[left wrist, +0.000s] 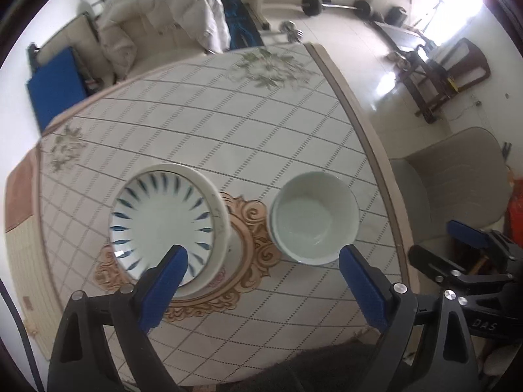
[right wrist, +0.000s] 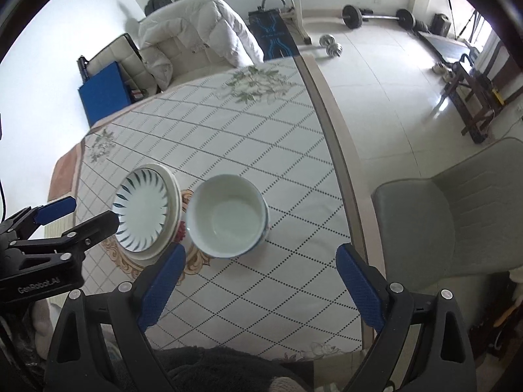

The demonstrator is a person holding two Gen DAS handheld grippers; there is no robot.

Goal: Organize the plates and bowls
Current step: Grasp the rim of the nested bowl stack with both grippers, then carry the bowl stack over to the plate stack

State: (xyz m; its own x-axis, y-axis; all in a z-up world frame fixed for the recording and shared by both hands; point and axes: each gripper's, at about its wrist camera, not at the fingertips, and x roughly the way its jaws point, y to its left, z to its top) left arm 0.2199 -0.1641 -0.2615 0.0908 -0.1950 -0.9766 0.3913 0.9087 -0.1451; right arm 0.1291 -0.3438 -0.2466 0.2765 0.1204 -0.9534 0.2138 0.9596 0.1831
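Left tool (left wrist: 263, 261): fingers spread wide, nothing between them — low in the frame
Right tool (right wrist: 260, 259): also wide and empty
Plates (left wrist: 163, 219): blue-striped one stacked on a cream one, centre left
Bowls (left wrist: 313, 217): nested white pair, just right of the plates
Tabletop (left wrist: 202, 124): diamond-patterned cloth

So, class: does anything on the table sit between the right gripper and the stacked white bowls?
Nothing visible does. The right gripper is open above bare tablecloth, with the stacked white bowls just ahead. The plate stack lies off to their left.
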